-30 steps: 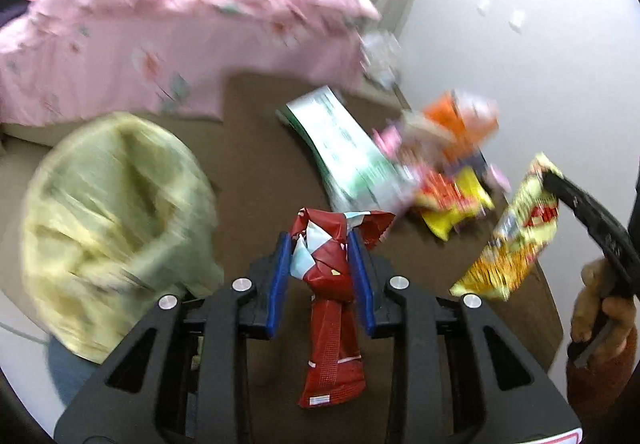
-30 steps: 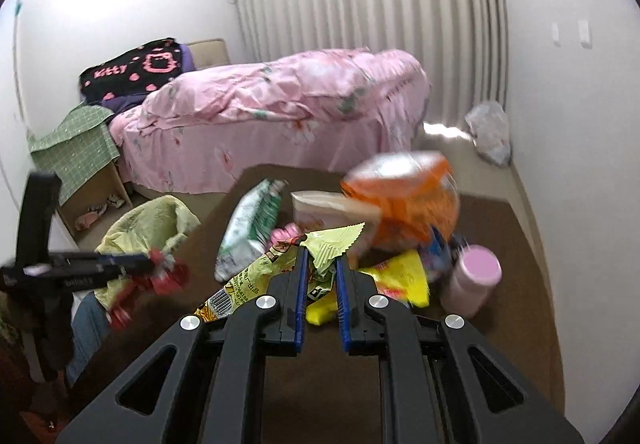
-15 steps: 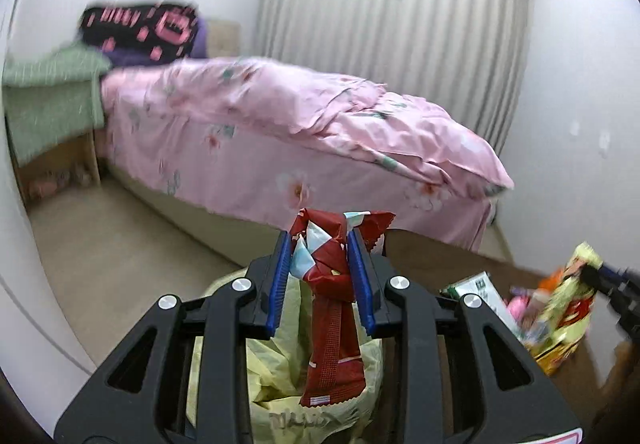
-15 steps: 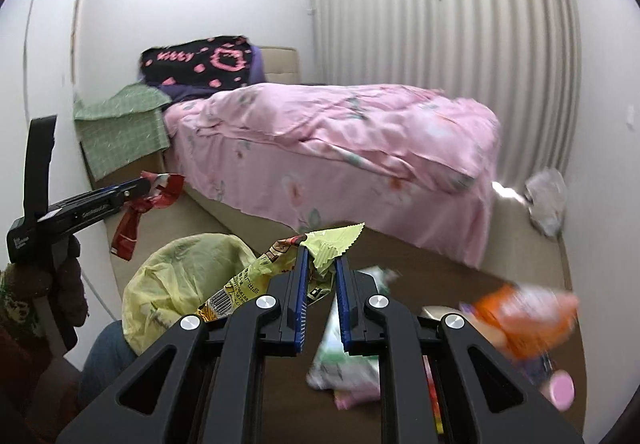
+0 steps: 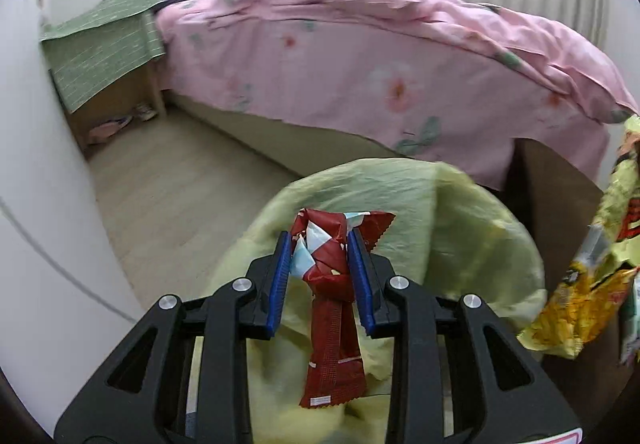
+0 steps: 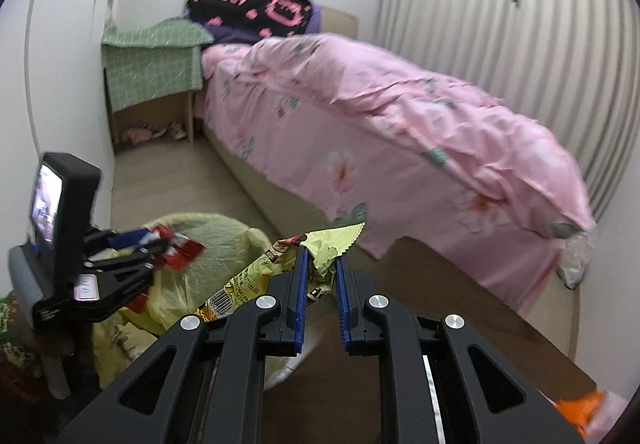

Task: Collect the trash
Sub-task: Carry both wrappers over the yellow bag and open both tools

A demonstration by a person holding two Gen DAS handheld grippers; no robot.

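My left gripper [image 5: 322, 244] is shut on a crumpled red wrapper [image 5: 332, 308] that hangs down over the open mouth of a yellow-green trash bag [image 5: 460, 236]. The left gripper also shows in the right wrist view [image 6: 160, 248] with the red wrapper [image 6: 180, 246] above the bag [image 6: 216, 244]. My right gripper [image 6: 322, 264] holds a yellow snack wrapper [image 6: 256, 276] by its top edge, right of the bag; its jaws stand a little apart. That wrapper shows at the right edge of the left wrist view [image 5: 592, 276].
A bed with a pink floral duvet [image 6: 380, 116] fills the back. A nightstand under a green cloth [image 6: 152, 64] stands against the wall. A brown table [image 6: 440, 304] lies below my right gripper, with an orange wrapper [image 6: 580, 410] at its right edge.
Both grippers have swung left from the trash pile on the table toward the trash bag, each carrying its wrapper. The left one now hangs over the bag's mouth.
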